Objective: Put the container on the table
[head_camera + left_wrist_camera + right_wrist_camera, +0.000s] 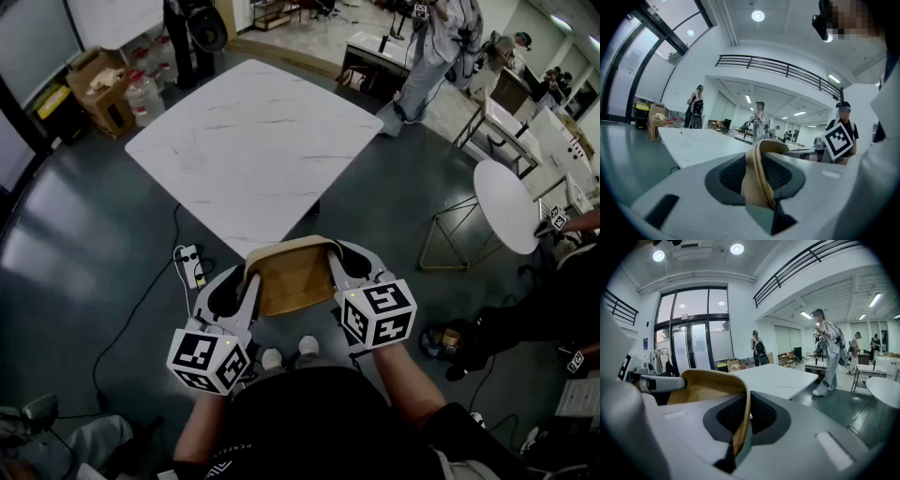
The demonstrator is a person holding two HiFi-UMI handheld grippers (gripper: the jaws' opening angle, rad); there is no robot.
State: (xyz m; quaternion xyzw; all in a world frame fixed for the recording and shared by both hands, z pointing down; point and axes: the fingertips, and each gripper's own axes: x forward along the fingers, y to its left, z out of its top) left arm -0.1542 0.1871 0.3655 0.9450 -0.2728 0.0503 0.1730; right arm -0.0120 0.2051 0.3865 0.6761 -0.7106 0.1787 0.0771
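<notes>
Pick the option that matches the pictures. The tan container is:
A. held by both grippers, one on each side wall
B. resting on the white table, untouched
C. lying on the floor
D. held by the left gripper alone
A: the left gripper and the right gripper each clamp one side wall of the container.

We see the container (292, 281) only from above: its underside and outer walls are hidden. The left gripper (248, 279) and right gripper (336, 269) cover its side rims where their jaws close. The nearest corner of the tabletop (253, 141) disappears behind its far rim. In the left gripper view, only a thin edge of the container shows. Our hands are hidden under the marker cubes (377, 314).
</notes>
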